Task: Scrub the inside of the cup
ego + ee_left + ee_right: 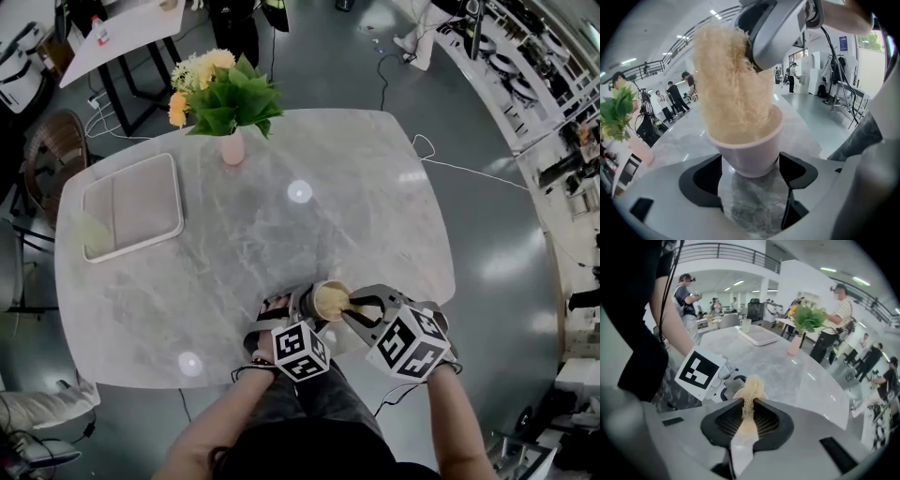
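1. We see the cup [330, 300] standing upright on the grey marble table [281, 234], at the lower centre of the head view and close to the table's near edge.
2. The left gripper [314, 309] clamps the cup. In the left gripper view its two dark jaws press against the pale cup [747, 150] low on either side, with the cup's base on the stone.
3. The right gripper [354, 305] pinches a beige fibrous scrubber [749, 390]. In the right gripper view its jaws are pressed together on the scrubber's flat tail.
4. The scrubber [726, 89] reaches down into the cup's mouth and fills most of it, while its upper part stands above the rim.
5. Further up the frame lie a tray [131, 206] at the left and a vase of flowers [225, 103] at the table's far edge, both well apart from the cup.
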A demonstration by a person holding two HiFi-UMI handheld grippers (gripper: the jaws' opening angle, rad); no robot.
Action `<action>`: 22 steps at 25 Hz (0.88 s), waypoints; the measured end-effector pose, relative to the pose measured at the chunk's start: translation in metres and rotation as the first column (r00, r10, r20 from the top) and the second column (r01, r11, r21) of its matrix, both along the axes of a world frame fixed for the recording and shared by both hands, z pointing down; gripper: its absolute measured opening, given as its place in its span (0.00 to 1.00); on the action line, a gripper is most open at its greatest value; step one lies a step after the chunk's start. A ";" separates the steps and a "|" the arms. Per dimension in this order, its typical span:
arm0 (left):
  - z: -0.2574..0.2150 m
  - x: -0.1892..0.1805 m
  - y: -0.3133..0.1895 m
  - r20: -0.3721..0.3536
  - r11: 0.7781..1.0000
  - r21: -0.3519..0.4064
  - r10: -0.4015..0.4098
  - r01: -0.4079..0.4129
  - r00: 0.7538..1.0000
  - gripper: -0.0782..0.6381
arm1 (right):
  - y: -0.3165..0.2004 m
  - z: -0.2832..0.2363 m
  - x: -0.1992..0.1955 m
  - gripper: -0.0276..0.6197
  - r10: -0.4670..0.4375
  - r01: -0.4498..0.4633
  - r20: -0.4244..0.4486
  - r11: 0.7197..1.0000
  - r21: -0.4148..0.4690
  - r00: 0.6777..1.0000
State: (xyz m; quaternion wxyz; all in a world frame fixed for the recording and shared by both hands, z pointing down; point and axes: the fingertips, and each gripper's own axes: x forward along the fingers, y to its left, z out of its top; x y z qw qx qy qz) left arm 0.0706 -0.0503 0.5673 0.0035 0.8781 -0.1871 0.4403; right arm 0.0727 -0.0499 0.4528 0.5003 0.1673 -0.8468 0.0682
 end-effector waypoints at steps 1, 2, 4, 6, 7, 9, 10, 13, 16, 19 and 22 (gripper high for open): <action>-0.001 -0.002 0.000 -0.002 1.000 0.005 -0.002 0.003 1.000 0.65 | 0.000 -0.003 0.003 0.14 0.054 -0.054 0.029 0.999 0.008 0.998; -0.002 -0.004 0.000 -0.005 1.000 0.009 -0.007 0.007 1.000 0.65 | 0.000 -0.006 0.006 0.14 0.100 -0.101 0.052 0.995 0.017 0.994; -0.004 -0.010 0.000 -0.015 1.000 0.016 -0.020 0.020 1.000 0.65 | 0.003 -0.011 0.010 0.14 0.173 -0.177 0.093 0.983 0.039 0.980; -0.008 -0.016 0.000 -0.029 0.999 0.019 -0.035 0.036 0.999 0.65 | 0.006 -0.018 0.012 0.14 0.244 -0.256 0.153 0.965 0.062 0.957; -0.009 -0.020 0.000 -0.037 0.999 0.018 -0.041 0.042 0.998 0.65 | 0.008 -0.021 0.013 0.14 0.283 -0.301 0.185 0.951 0.072 0.941; -0.012 -0.026 0.003 -0.054 0.999 0.011 -0.047 0.047 0.997 0.65 | 0.011 -0.029 0.017 0.14 0.361 -0.391 0.244 0.916 0.087 0.900; -0.012 -0.029 0.005 -0.064 0.999 0.006 -0.047 0.048 0.997 0.65 | 0.014 -0.032 0.018 0.14 0.396 -0.433 0.269 0.897 0.090 0.878; -0.017 -0.038 0.014 -0.109 0.998 -0.013 -0.058 0.057 0.992 0.63 | 0.029 -0.039 0.023 0.14 0.476 -0.529 0.328 0.843 0.096 0.816; -0.027 -0.045 0.019 -0.163 0.995 0.008 -0.092 0.095 0.982 0.45 | 0.047 -0.047 0.027 0.14 0.521 -0.606 0.400 0.786 0.121 0.754; -0.040 -0.048 0.029 -0.209 0.993 0.036 -0.106 0.115 0.972 0.24 | 0.071 -0.048 0.029 0.14 0.546 -0.648 0.434 0.752 0.123 0.716; -0.057 -0.050 0.032 -0.272 0.990 0.048 -0.114 0.132 0.955 0.14 | 0.083 -0.047 0.024 0.14 0.544 -0.656 0.441 0.740 0.148 0.714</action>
